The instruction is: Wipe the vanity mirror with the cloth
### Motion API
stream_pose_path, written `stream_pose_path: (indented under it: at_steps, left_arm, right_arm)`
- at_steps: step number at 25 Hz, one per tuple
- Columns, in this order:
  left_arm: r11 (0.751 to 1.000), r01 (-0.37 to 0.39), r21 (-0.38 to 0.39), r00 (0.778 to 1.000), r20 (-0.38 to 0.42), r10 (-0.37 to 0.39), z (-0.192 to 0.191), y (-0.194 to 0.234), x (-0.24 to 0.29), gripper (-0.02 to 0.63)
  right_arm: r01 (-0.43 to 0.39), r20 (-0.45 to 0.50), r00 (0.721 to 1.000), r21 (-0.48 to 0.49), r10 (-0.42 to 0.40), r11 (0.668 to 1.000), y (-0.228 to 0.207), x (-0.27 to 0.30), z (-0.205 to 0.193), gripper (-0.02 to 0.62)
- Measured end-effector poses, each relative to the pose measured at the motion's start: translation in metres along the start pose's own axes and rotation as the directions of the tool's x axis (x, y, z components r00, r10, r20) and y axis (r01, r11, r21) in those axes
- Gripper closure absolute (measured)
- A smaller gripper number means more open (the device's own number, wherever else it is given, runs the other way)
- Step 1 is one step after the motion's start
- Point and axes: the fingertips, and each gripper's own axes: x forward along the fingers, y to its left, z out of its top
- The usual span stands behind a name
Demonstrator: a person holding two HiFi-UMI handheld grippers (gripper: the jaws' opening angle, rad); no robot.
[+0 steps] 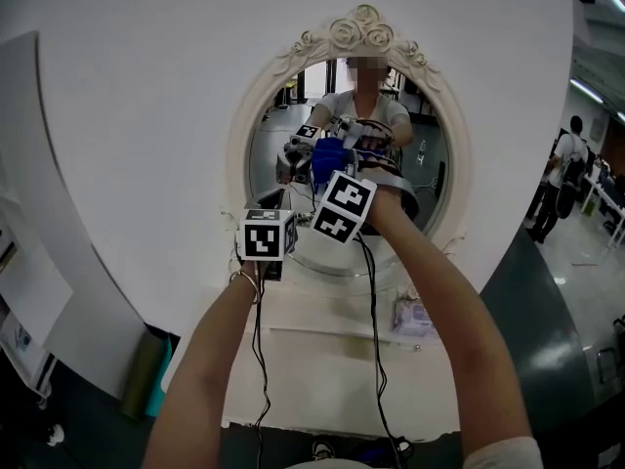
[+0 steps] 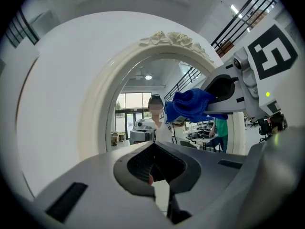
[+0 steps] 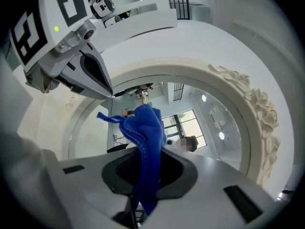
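Blue cloth point(image 3: 145, 142) is clamped in the right gripper point(image 3: 143, 171), the vanity mirror point(image 3: 207, 116) close ahead, so the wiping seems unfinished; the left gripper point(image 2: 155, 173) is closed, empty.

A small clear packet point(image 1: 414, 319) lies on the white table point(image 1: 322, 384), near its right side. Left of the table is an olive-green roll point(image 1: 143, 373). Far right, a person point(image 1: 561, 176) stands on the grey floor point(image 1: 578, 262).

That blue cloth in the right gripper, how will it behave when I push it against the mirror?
Probably floppy: the blue cloth bunches in loose folds past the right gripper, whose jaws are closed on it. Pushed on the mirror, it likely crumples rather than spreading flat. Its textured weave suggests grip, so slipping out seems unlikely.
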Motion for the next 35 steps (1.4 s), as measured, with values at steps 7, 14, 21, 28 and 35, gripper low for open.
stream_pose_path:
  at_steps: [7, 14, 21, 28, 35]
  left_arm:
    - [1.000, 0.012, -0.012, 0.999, -0.047, -0.012, -0.043, -0.008, 0.003, 0.600]
    - [0.999, 0.027, -0.021, 0.995, -0.100, -0.029, -0.091, -0.017, 0.003, 0.601]
    - [0.998, 0.026, -0.060, 0.986, -0.163, -0.035, -0.146, -0.024, 0.000, 0.601]
    - [0.995, 0.014, -0.098, 0.977, -0.210, -0.035, -0.189, -0.026, -0.002, 0.601]
    - [0.993, 0.010, -0.119, 0.968, -0.248, -0.039, -0.219, -0.030, 0.000, 0.601]
  right_arm:
    - [-0.058, -0.001, 0.998, -0.003, 0.058, 0.998, 0.051, 0.011, -0.007, 0.529]
    - [-0.124, 0.003, 0.992, 0.012, 0.124, 0.992, 0.109, 0.020, -0.014, 0.529]
    - [-0.136, 0.021, 0.991, 0.054, 0.135, 0.989, 0.151, 0.028, -0.019, 0.529]
    - [-0.212, -0.002, 0.977, 0.065, 0.213, 0.975, 0.216, 0.038, -0.040, 0.529]
    - [-0.305, -0.033, 0.951, 0.089, 0.309, 0.948, 0.277, 0.047, -0.058, 0.529]
